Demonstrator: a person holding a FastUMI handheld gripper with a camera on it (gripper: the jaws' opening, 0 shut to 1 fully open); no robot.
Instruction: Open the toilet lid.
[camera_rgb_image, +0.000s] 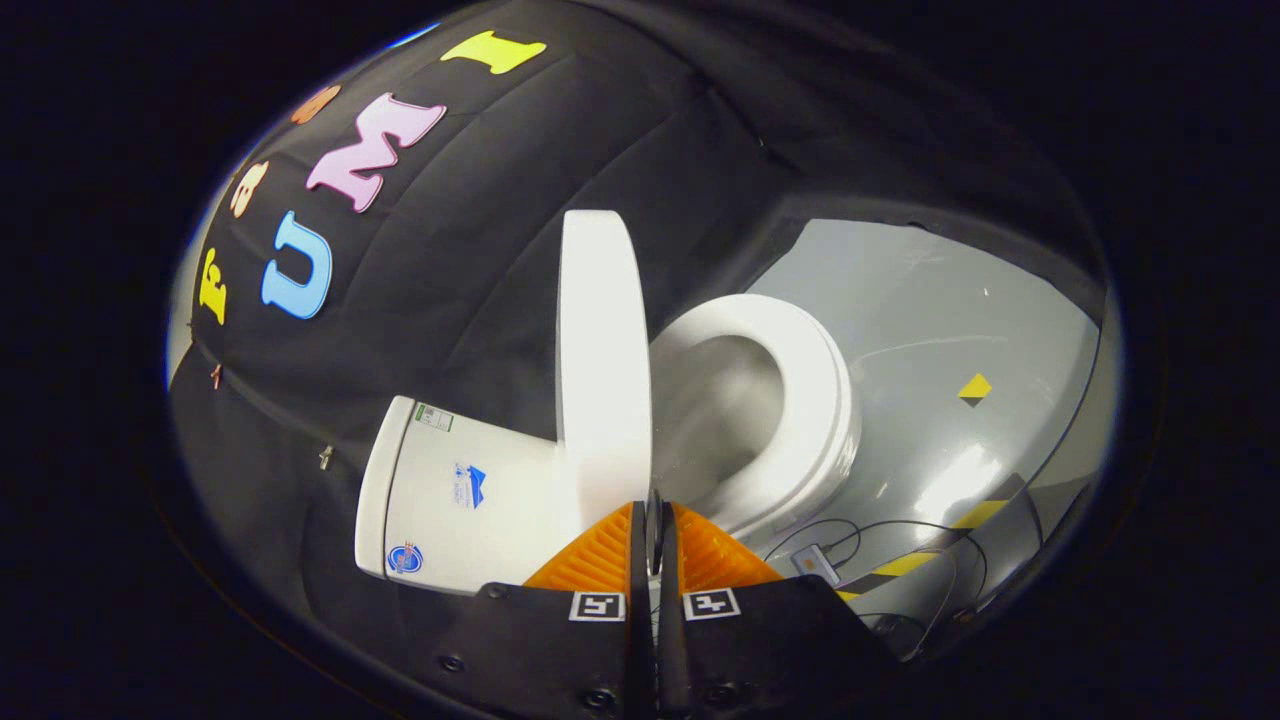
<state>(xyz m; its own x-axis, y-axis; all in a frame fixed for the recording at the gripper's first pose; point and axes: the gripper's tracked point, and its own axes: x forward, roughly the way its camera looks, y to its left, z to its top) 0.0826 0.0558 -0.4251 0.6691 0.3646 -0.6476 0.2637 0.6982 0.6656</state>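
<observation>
Standing raised just ahead, the toilet lid (600, 360) meets closed tongs (654, 520), perhaps touching; cables (880, 540) trail beside.

One toilet (470, 490) is showing, with one lid (600, 370), one seat (810, 400), and two orange fingers (700, 550) pressing together.

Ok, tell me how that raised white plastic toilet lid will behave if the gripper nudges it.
The white plastic toilet lid looks rigid, so it likely swings as one piece. Standing near upright, it could tip either way. The gripper, fingers closed just before its glossy edge, may slip.
</observation>
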